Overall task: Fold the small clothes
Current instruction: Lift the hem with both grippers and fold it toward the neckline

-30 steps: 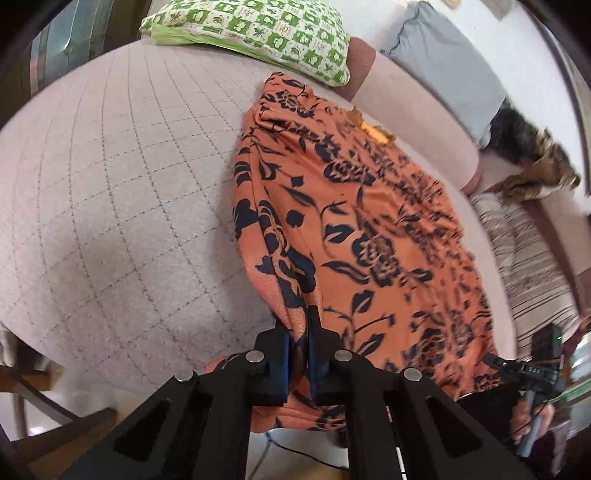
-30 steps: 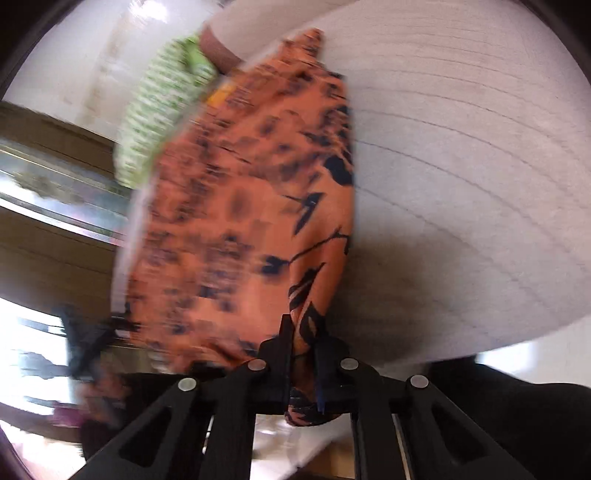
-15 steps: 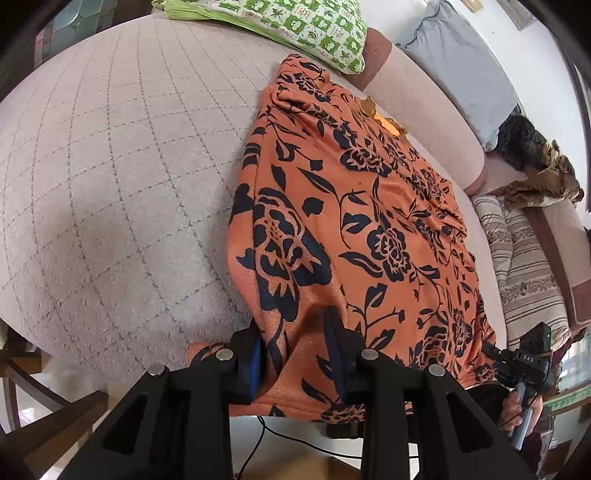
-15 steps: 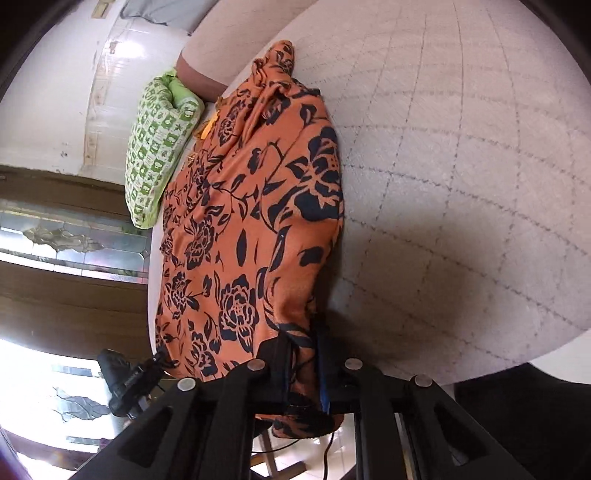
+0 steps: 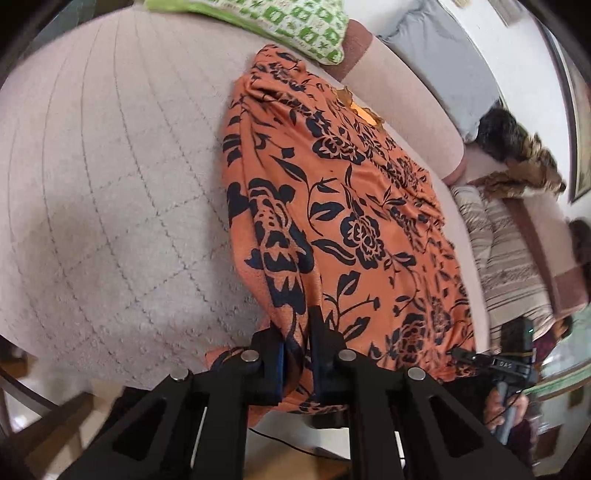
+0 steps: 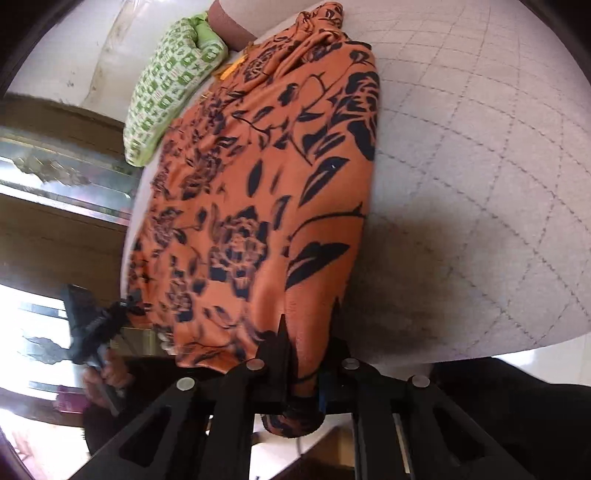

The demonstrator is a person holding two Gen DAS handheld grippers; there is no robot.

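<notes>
An orange garment with a dark navy floral print (image 5: 343,206) lies spread lengthwise over a pale pinkish-grey quilted cushion surface (image 5: 110,192), its far end bunched up near a green-and-white patterned pillow (image 5: 266,22) and its near hem hanging over the cushion's front edge.

The left gripper (image 5: 297,354) clamps the near left corner of the hem; its jaws have just been closing, and a ridge of the orange cloth now sits pinched between the two black fingers (image 5: 267,360), rising from them up onto the cushion. From the right wrist view, the right gripper (image 6: 303,369) grips the opposite near corner, jaws narrow with a fold of the fabric (image 6: 266,192) squeezed between them and a small roll of hem hanging below the fingers. The garment runs away from both tools toward the pillow (image 6: 170,85), so each tool sits at the near end of the cloth, one at each corner.

In the left wrist view, a grey cushion (image 5: 443,62) and a striped cloth (image 5: 506,254) lie further along the sofa, to the right of the garment.
</notes>
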